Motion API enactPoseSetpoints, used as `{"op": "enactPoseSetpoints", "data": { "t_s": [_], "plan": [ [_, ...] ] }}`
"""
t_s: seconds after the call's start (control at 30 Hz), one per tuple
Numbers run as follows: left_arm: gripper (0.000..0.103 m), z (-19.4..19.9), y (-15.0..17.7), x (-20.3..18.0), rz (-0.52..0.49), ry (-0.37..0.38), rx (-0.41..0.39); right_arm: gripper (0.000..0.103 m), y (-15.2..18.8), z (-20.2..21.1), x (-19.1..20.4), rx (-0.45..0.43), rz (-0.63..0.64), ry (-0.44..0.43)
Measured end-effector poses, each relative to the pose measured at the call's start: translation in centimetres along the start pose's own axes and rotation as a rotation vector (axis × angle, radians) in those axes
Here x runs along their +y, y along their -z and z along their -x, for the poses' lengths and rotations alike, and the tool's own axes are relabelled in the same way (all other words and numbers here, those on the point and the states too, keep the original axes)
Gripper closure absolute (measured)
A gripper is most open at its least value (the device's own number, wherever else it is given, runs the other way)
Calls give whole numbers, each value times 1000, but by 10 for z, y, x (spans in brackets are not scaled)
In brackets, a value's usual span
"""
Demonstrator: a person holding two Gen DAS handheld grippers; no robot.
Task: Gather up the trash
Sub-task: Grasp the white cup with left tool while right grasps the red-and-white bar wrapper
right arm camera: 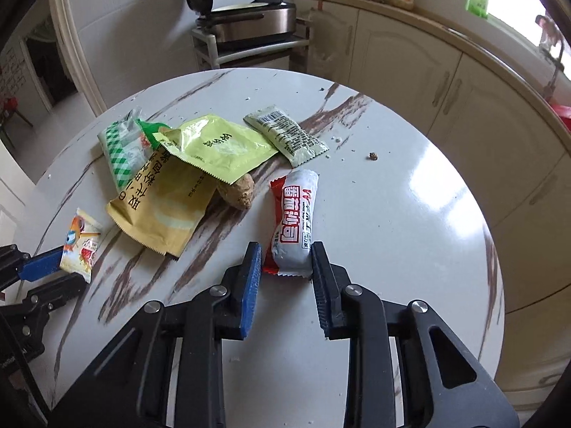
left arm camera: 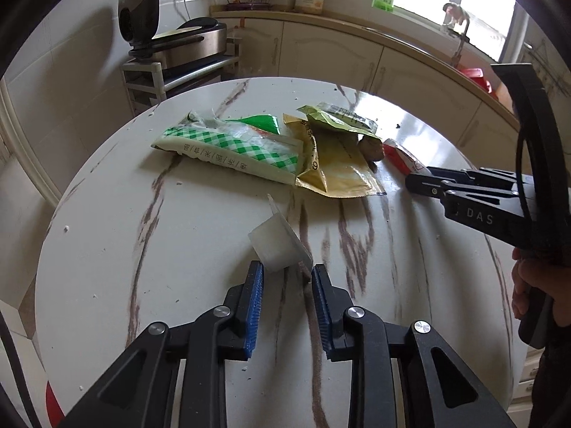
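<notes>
Trash lies scattered on the round marble-patterned tabletop (right arm camera: 410,214): a green checked bag (right arm camera: 125,149), a yellow packet (right arm camera: 160,214), a lime-green packet (right arm camera: 221,149), a small grey-green sachet (right arm camera: 289,135) and a brown lump (right arm camera: 239,192) crowd the centre-left of the right wrist view. A red and white wrapper (right arm camera: 294,221) sits apart in the middle of that frame, its near end between the spread fingers of the right hand-held gripper (right arm camera: 285,264), which is released and not yet closed on it. To the right of the wrapper the tabletop runs bare to its curved edge, with a few crumbs. In the left wrist view, the left hand-held gripper (left arm camera: 287,278) stands released low in the centre, with a small white cup (left arm camera: 278,246) on its side just at its fingertips. Bare tabletop spreads to the left of the cup out to the rim. Cream cabinets (left arm camera: 332,50) curve beyond the far edge.
</notes>
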State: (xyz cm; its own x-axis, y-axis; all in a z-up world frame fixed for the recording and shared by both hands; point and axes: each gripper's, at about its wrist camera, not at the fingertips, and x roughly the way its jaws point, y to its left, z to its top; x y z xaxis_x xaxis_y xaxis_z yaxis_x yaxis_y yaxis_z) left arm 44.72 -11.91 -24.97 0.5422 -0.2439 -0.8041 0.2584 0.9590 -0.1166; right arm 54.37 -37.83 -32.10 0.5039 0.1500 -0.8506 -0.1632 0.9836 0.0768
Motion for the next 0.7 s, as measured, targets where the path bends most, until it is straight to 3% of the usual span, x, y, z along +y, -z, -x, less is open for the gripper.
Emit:
{"op": "enactPoseSetpoints", "data": {
  "t_s": [0.17,0.2,0.23,0.5,0.57,0.6,0.67,0.7],
  "plan": [
    [82,14,12,-5,-6,35,0,77,35,41,-3,-51,-63,-97],
    [86,17,16,-5,-3,40,1,77,43,50,-2,-59,-64,-110],
    [98,21,20,-4,1,52,2,77,53,61,-2,-77,-70,-127],
    [98,46,49,-16,-6,98,-2,77,117,111,2,-121,-120,-199],
    [87,50,52,-18,4,94,-7,77,128,116,5,-126,-117,-192],
    [77,52,51,-17,19,79,-17,77,131,117,5,-126,-117,-194],
    [36,55,46,-16,46,31,-56,77,136,118,4,-129,-132,-200],
    [33,55,43,-15,51,-6,-73,77,136,116,4,-122,-133,-200]
  ]
}}
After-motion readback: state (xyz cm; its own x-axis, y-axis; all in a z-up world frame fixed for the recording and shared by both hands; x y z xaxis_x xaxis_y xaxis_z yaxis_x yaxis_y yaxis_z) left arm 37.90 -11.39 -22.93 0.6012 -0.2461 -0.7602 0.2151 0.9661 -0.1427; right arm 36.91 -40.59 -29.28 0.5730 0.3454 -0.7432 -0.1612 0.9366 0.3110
